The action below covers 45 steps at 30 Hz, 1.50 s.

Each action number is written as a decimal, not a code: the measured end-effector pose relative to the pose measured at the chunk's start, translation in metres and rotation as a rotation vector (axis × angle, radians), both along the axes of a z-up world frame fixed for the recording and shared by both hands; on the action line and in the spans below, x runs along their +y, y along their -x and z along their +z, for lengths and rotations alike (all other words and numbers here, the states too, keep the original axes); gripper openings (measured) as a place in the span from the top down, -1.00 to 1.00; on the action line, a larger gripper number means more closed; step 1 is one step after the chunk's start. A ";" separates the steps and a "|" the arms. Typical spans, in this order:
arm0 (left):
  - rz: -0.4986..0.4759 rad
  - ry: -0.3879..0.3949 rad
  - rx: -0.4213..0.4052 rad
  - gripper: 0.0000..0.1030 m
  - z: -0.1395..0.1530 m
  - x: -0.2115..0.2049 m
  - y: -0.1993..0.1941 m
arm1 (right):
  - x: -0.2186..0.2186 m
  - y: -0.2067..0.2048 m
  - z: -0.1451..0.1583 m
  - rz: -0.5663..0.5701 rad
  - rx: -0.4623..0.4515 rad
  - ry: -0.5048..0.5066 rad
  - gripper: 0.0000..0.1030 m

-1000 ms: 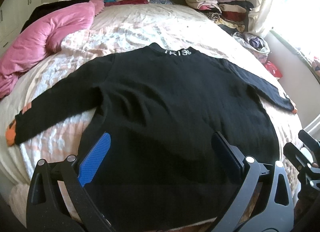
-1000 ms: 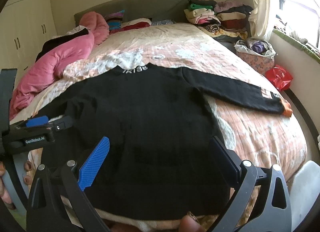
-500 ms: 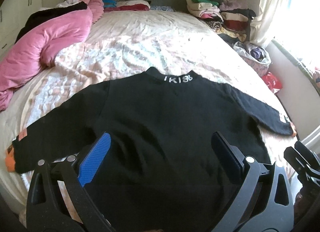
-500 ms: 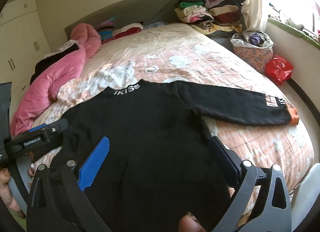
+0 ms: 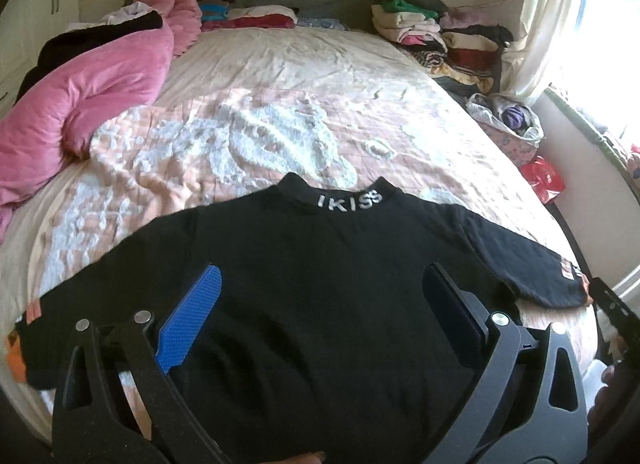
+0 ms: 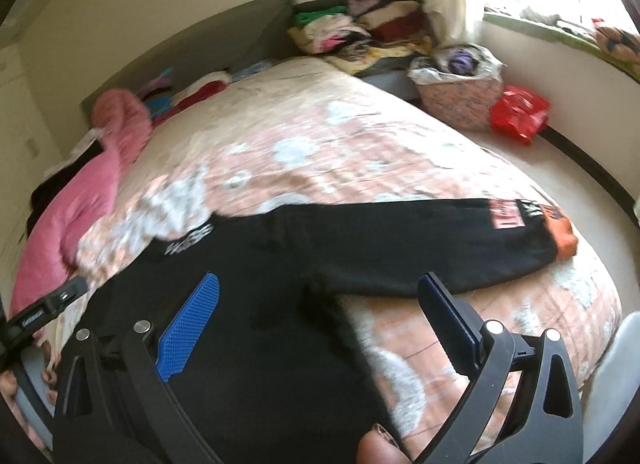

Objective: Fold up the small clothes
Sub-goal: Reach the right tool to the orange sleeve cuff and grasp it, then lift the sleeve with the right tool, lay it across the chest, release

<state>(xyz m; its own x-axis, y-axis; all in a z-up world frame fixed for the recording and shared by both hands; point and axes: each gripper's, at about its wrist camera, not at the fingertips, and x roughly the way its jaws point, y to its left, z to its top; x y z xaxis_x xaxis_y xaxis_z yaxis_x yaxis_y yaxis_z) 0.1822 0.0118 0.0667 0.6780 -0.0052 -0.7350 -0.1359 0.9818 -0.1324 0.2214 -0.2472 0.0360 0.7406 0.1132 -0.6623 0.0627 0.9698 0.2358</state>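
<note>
Black sweater point(image 5: 320, 304) lies flat on the bed point(image 5: 320, 104), spread ahead of both tongs. Left gripper point(image 5: 320, 304) and right gripper point(image 6: 320, 316) stand wide open, holding nothing (the right one faces the sleeve point(image 6: 420, 240)). Risk, I think: pinching the blanket together with the thin sleeve.

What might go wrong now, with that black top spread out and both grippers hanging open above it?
The black sweater lies near the bed's near edge, so a tug could slide it off. The right gripper view is blurred, so a grab at the right sleeve might miss. The left gripper may also pinch the bedspread.
</note>
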 end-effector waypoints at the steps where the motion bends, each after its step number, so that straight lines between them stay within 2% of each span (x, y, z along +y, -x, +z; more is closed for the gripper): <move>1: 0.000 0.002 0.002 -0.84 -0.001 0.001 -0.003 | -0.007 -0.003 -0.002 -0.021 0.002 -0.003 -0.92; 5: 0.005 0.012 0.019 -0.84 -0.006 0.001 -0.019 | -0.037 -0.018 -0.010 -0.107 0.020 0.002 -0.92; 9: 0.011 0.021 0.038 -0.84 -0.013 0.000 -0.033 | -0.073 -0.031 -0.025 -0.202 0.056 -0.035 -0.92; 17: -0.011 0.000 0.085 -0.84 -0.027 -0.013 -0.056 | -0.129 -0.046 -0.050 -0.360 0.116 -0.082 -0.92; 25: -0.059 -0.038 0.089 -0.84 -0.029 -0.026 -0.080 | -0.174 -0.057 -0.079 -0.508 0.186 -0.115 -0.92; 30: -0.073 -0.054 0.092 -0.84 -0.029 -0.030 -0.097 | -0.194 -0.067 -0.102 -0.571 0.251 -0.132 -0.92; 34: -0.077 -0.057 0.097 -0.84 -0.032 -0.032 -0.107 | -0.207 -0.071 -0.118 -0.590 0.260 -0.177 -0.91; 36: -0.080 -0.051 0.108 -0.84 -0.034 -0.031 -0.111 | -0.211 -0.072 -0.121 -0.597 0.248 -0.178 -0.70; 38: -0.081 -0.049 0.112 -0.84 -0.035 -0.030 -0.115 | -0.213 -0.073 -0.119 -0.607 0.222 -0.176 -0.15; 39: -0.082 -0.047 0.112 -0.84 -0.035 -0.029 -0.116 | -0.215 -0.073 -0.118 -0.603 0.212 -0.187 -0.02; 41: -0.078 -0.038 0.113 -0.84 -0.035 -0.028 -0.117 | -0.219 -0.072 -0.116 -0.578 0.182 -0.228 0.54; 42: -0.080 -0.025 0.116 -0.84 -0.035 -0.027 -0.117 | -0.219 -0.071 -0.113 -0.550 0.157 -0.266 0.58; 45: -0.087 -0.012 0.115 -0.84 -0.032 -0.025 -0.116 | -0.213 -0.067 -0.098 -0.505 0.091 -0.284 0.62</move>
